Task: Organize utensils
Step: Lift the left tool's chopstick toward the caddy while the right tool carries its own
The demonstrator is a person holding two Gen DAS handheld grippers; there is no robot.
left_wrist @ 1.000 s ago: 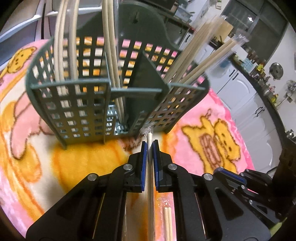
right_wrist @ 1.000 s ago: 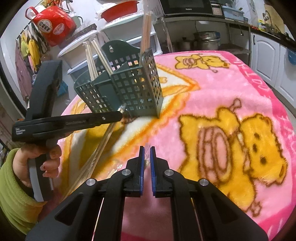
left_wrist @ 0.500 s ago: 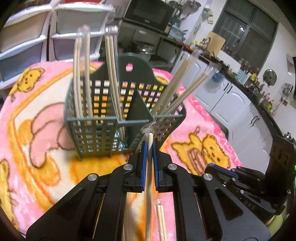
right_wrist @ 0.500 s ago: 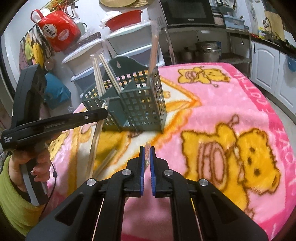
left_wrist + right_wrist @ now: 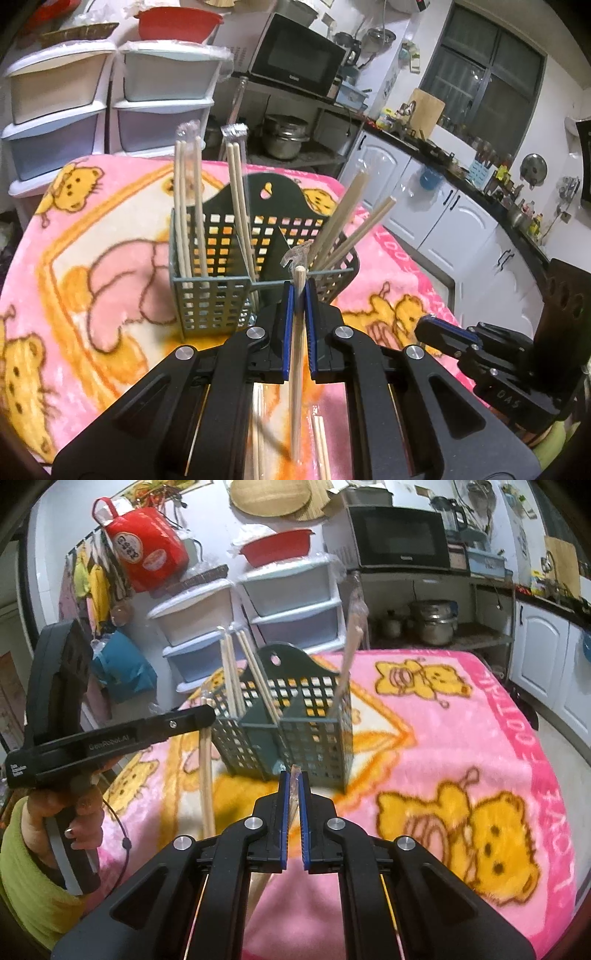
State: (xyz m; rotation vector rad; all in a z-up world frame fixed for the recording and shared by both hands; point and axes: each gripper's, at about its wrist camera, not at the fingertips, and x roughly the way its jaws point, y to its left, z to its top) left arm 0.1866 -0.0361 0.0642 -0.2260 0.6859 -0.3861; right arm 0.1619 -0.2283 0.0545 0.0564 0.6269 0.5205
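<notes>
A dark green lattice utensil caddy (image 5: 221, 280) stands on the pink blanket; it also shows in the right wrist view (image 5: 291, 720). Wrapped chopstick pairs (image 5: 188, 206) stand in its compartments. My left gripper (image 5: 298, 295) is shut on a wrapped chopstick pair (image 5: 297, 354), held upright just in front of the caddy; this pair shows in the right wrist view (image 5: 207, 775). My right gripper (image 5: 291, 786) is shut on another wrapped chopstick pair (image 5: 293, 797), lower and to the right of the caddy.
More wrapped chopsticks (image 5: 319, 446) lie on the blanket below my left gripper. Plastic drawer units (image 5: 110, 92) stand behind the table. A microwave (image 5: 295, 55) and white cabinets (image 5: 443, 221) are beyond the table's far and right edges.
My left gripper has risen and pulled back from the caddy with its chopsticks, now level with the caddy's rim. My right gripper has lifted a little and stays shut.
</notes>
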